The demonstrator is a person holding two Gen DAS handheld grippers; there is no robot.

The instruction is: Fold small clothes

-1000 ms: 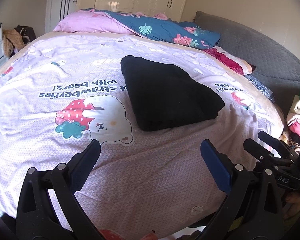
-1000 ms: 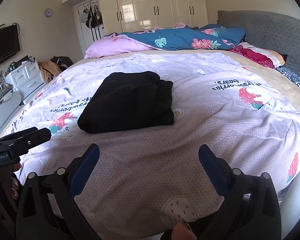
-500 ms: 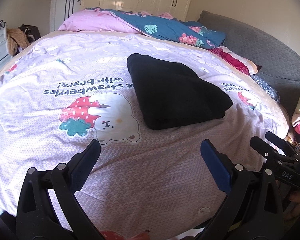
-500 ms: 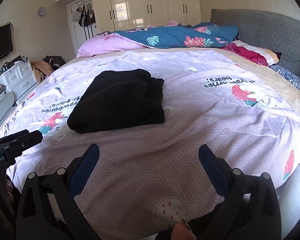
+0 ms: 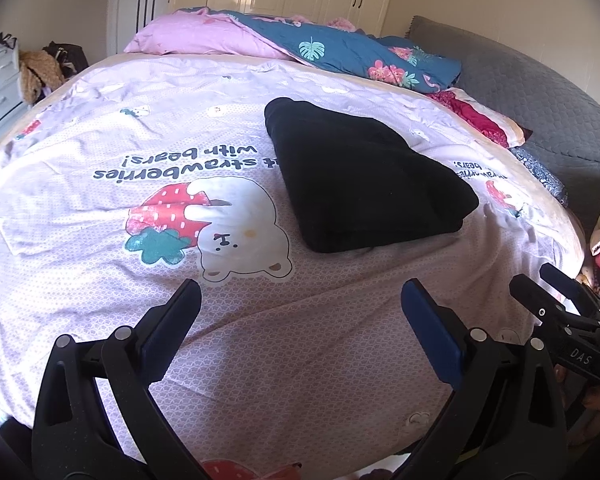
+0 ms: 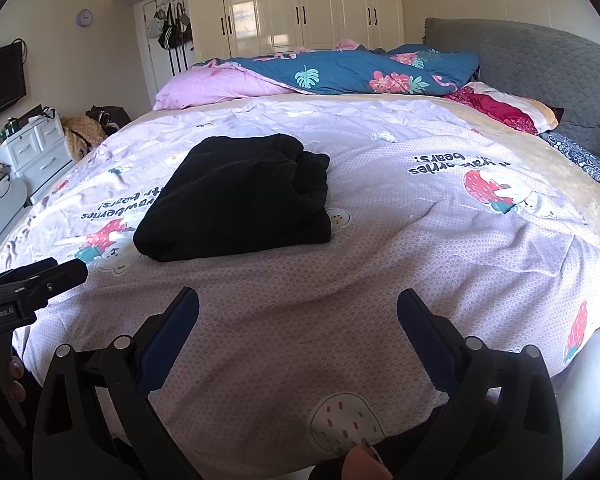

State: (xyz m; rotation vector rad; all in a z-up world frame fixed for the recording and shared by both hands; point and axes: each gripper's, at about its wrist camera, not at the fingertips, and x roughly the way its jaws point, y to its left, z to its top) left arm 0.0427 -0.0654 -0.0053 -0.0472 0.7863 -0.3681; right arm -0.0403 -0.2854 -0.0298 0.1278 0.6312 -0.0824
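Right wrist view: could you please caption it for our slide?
Open right gripper hovers before a folded black fabric garment on the lilac strawberry-bear bedsheet.

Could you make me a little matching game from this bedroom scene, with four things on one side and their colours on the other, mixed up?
Things:
1. folded garment
2. quilt with leaf print
3. headboard
4. wardrobe doors

Colours:
A. grey
B. glossy cream
C. black
D. teal blue

Pairs: 1-C, 2-D, 3-A, 4-B
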